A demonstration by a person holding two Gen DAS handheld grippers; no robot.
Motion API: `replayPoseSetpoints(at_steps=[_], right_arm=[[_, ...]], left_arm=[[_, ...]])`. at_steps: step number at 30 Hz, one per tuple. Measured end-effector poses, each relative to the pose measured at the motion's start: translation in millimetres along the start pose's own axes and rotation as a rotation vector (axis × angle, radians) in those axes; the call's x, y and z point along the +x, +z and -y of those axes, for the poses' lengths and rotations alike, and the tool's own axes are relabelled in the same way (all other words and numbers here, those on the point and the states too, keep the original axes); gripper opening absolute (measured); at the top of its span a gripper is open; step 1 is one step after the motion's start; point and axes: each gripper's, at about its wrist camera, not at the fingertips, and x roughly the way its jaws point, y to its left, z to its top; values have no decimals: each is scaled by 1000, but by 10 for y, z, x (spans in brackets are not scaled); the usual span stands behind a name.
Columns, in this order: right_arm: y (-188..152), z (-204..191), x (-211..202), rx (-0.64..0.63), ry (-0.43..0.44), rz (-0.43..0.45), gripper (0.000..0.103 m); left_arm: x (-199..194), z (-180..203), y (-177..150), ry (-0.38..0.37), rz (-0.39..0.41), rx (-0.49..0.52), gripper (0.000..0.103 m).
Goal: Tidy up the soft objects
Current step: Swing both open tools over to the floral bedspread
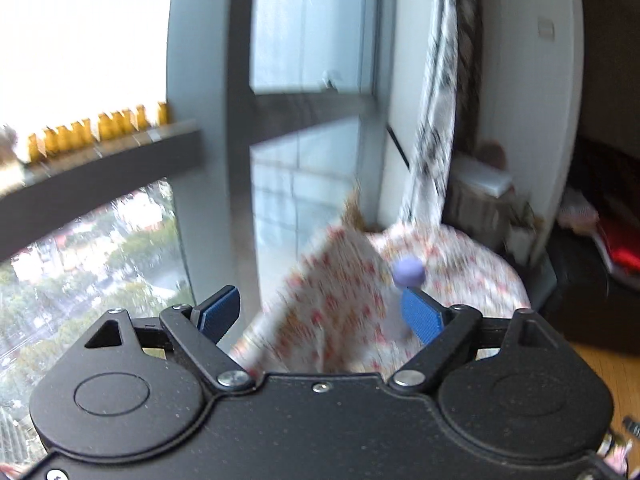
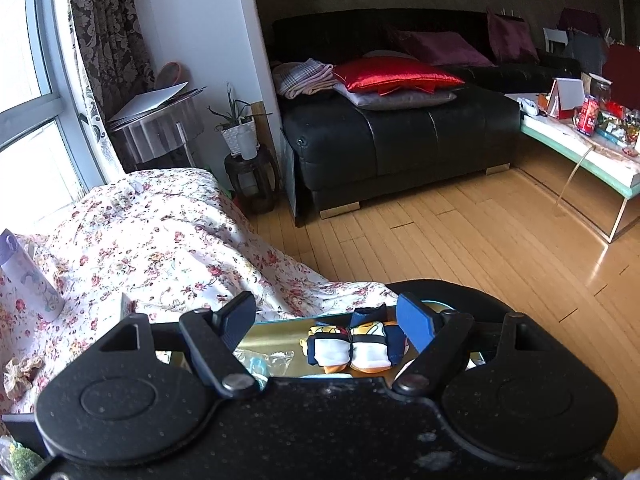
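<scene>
Floral cotton, pink roses on white, draped over the bed (image 2: 168,236) by the window. Left gripper (image 1: 320,312) raised and tilted toward the glass, jaws spread wide, nothing between the blue pads; view badly blurred, a flap of floral cloth (image 1: 340,280) rearing up ahead, whether touched by the right finger impossible to tell. Lilac-capped bottle (image 2: 28,276) upright near the bed's left edge. Right gripper (image 2: 326,322) low over a shiny tray (image 2: 276,336), jaws likewise spread, poised above a folded navy, white and orange bundle of small garments (image 2: 352,346) lying at the tray's right half, not yet pinched.

Probably the step in hand: taking up the bundle. Best done by lowering straight down, straddling both folds at the middle, closing gently enough to keep them together. Worth steadying the left side first, clear of the bottle.
</scene>
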Motion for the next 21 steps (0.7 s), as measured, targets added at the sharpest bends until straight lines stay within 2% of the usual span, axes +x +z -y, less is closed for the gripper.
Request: replayPoseSetpoints(at_steps=[4, 6, 10, 14, 17, 21], right_arm=[[55, -44, -206, -21, -1, 20, 77], [129, -53, -528, -21, 49, 62, 77], [426, -103, -1433, -61, 209, 172, 78], [768, -167, -2365, -168, 236, 322, 79], [1081, -55, -3025, -161, 307, 384, 79], [1411, 117, -3832, -163, 367, 475, 80]], left_arm=[[-286, -67, 247, -10, 78, -6, 85], [-444, -53, 352, -3, 121, 10, 85], [-865, -64, 549, -28, 223, 24, 85], [-1279, -90, 720, -78, 307, 27, 86], [-1606, -140, 834, -103, 392, 11, 88], [-1989, -208, 999, -130, 503, 12, 95]])
